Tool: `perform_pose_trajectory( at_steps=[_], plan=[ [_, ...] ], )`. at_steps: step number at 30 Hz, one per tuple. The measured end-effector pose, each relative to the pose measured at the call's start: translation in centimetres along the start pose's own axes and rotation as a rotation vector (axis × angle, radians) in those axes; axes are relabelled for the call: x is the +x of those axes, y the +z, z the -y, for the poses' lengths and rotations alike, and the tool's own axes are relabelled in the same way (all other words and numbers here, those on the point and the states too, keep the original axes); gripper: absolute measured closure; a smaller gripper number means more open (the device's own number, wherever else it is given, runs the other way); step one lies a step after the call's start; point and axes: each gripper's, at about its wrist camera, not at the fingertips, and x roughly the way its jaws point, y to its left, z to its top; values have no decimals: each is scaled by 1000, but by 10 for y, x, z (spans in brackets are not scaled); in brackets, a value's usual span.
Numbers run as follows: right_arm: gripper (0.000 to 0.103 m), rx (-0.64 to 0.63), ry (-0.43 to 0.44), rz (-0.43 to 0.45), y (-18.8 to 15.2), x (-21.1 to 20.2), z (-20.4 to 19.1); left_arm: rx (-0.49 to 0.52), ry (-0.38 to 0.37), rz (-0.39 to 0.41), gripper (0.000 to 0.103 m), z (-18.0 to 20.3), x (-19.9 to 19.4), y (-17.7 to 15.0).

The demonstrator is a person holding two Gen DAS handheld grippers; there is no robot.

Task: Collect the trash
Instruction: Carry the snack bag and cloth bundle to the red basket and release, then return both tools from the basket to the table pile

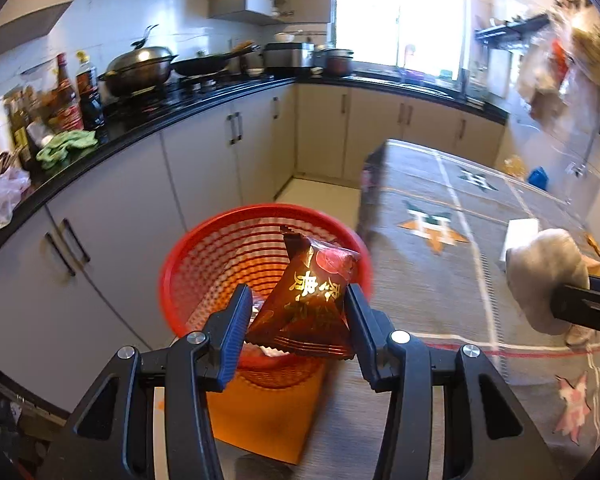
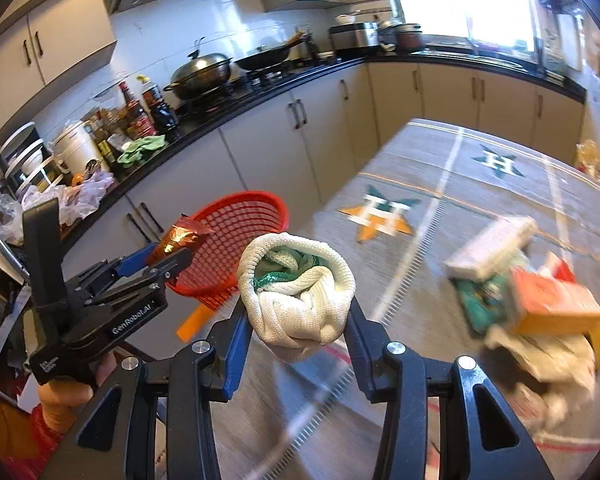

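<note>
My left gripper (image 1: 296, 312) is shut on a brown snack wrapper (image 1: 310, 304) with gold lettering and holds it over the red mesh trash basket (image 1: 204, 256). In the right wrist view the left gripper (image 2: 168, 256) shows at the left with the wrapper (image 2: 182, 236) at the basket's (image 2: 240, 216) rim. My right gripper (image 2: 298, 312) is shut on a rolled white and green sock bundle (image 2: 296, 292), held above the table. The bundle also shows at the right of the left wrist view (image 1: 544, 276).
A patterned grey cloth covers the table (image 1: 440, 280). A heap of boxes, wrappers and paper (image 2: 532, 296) lies on the table at the right. The basket stands on an orange stool (image 1: 268, 416) beside the kitchen cabinets (image 1: 204, 160). The counter (image 2: 204, 120) holds bottles and pans.
</note>
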Motion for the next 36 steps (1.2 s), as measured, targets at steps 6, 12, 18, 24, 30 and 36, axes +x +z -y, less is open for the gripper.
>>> perform_pose_trajectory(
  at_steps=[6, 12, 18, 24, 30, 36],
  plan=[
    [54, -14, 75, -45, 29, 42, -27, -42, 33, -27, 56, -32, 23, 4],
    [53, -26, 94, -97, 48, 91, -45, -72, 45, -64, 56, -53, 46, 2],
    [53, -1, 88, -148, 55, 133, -46, -76, 49, -82, 56, -62, 63, 2],
    [50, 1, 75, -165, 60, 153, -49, -79, 50, -90, 55, -65, 73, 2],
    [42, 11, 74, -146, 62, 150, -45, -91, 52, -90, 44, -66, 74, 2],
    [41, 33, 69, -107, 59, 126, -37, -97, 37, -74, 42, -62, 59, 2]
  ],
)
